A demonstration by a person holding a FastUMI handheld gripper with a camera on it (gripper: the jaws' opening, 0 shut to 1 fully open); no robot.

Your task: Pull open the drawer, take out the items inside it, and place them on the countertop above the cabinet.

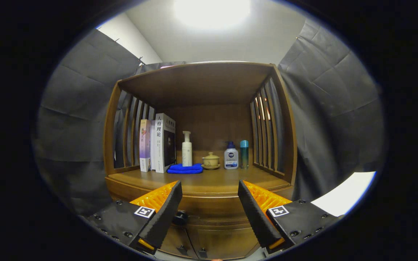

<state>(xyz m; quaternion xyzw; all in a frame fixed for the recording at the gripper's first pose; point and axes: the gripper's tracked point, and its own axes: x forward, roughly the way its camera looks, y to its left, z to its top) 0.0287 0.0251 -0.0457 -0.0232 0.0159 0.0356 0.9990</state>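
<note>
Fingers (165, 206) of the gripper (210, 203) stand wide apart and hold nothing, their black pads flanking the front edge of the wooden cabinet (209, 235). Between them, close to the left finger at about 7 o'clock from the gap's middle, a dark knob (180, 217) sits on the drawer (216, 224) front, which looks closed; whatever lies inside is hidden. Just beyond the fingertips lies the countertop (212, 181), a bare brown board at 12 o'clock from the gripper. Farther back along it, from 10 o'clock to 1 o'clock, stand upright books (157, 145), then a folded blue cloth (185, 168) lying flat with a white pump bottle (187, 149) just behind it. A small lidded yellowish cup (211, 160) on a saucer comes next, beside a white bottle with a blue cap (231, 156) and a slim teal bottle (244, 154) touching or nearly touching it. Slatted side panels (267, 134) and a wooden top close the shelf in
</note>
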